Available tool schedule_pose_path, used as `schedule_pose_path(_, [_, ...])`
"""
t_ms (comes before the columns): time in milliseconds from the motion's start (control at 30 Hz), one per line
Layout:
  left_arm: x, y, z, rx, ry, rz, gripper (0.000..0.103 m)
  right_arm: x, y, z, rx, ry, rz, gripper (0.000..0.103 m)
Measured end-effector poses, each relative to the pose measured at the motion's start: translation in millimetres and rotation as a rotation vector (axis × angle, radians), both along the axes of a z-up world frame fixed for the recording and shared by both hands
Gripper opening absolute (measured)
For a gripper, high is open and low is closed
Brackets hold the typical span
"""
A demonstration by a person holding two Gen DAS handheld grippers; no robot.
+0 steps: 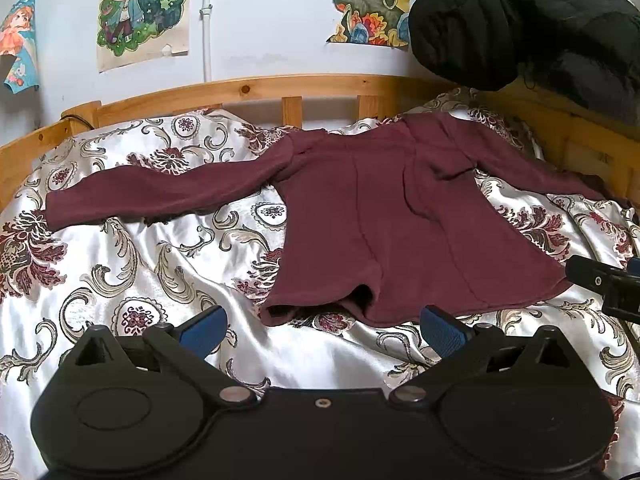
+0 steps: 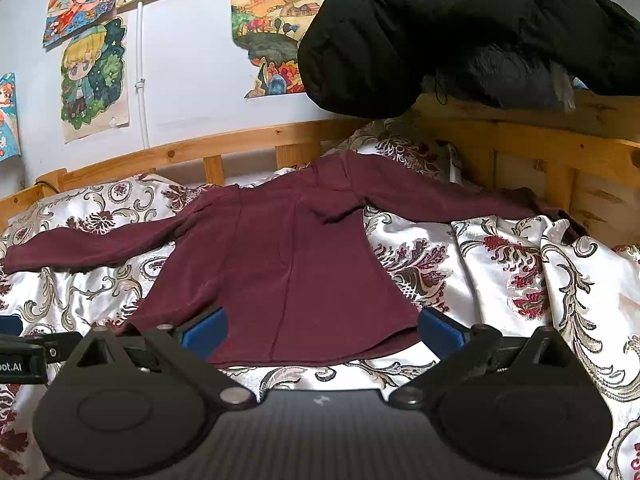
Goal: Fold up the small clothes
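Maroon long-sleeved top (image 1: 384, 216) lies spread flat on the floral satin bedspread (image 1: 132, 264), hem toward you, neckline toward the wooden bed rail (image 1: 248, 88). No fold is made yet, as far as these views show: both sleeves are out to the sides and the body is one open layer. All of the folding is left for you, sleeves in and then the body over, by my judgement.

Your left gripper (image 1: 322, 322) hovers just short of the hem, near its left corner. Its blue pads (image 1: 204, 326) are spread wide with nothing between them. Your right gripper (image 2: 322, 330) sits at the hem's right half, likewise spread wide, the pads to either side of the hem edge and clamped on nothing. I cannot tell whether its pads touch the cloth.

Notes on the garment:
- Fabric looks soft and matte, perhaps fleece or knit, with seams running lengthwise down the body.
- Left sleeve (image 1: 160, 188) lies long and fairly straight across the bedspread.
- Right sleeve (image 2: 452, 198) runs out toward the wooden side of the bed; its cuff is hard to make out.
- Hem is lifted in a small arch near the left corner, showing a dark gap under it.
- A crease sits below the right armpit.

Bedspread under it is rumpled and glossy, so expect the cloth to slide. A black quilted jacket (image 2: 460, 28) hangs over the rail at the far right, well apart from the top.
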State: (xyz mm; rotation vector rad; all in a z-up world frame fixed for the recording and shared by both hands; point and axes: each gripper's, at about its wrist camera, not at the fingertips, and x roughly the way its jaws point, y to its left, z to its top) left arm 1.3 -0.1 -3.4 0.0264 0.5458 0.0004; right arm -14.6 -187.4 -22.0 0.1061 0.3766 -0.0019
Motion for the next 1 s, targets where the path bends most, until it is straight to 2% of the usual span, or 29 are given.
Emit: schedule_pose_path(1000, [-1.0, -1.3, -1.4, -0.006, 0.011, 0.000, 0.102, -0.2, -1.8, -1.3, 0.021, 0.007, 0.002, 0.103])
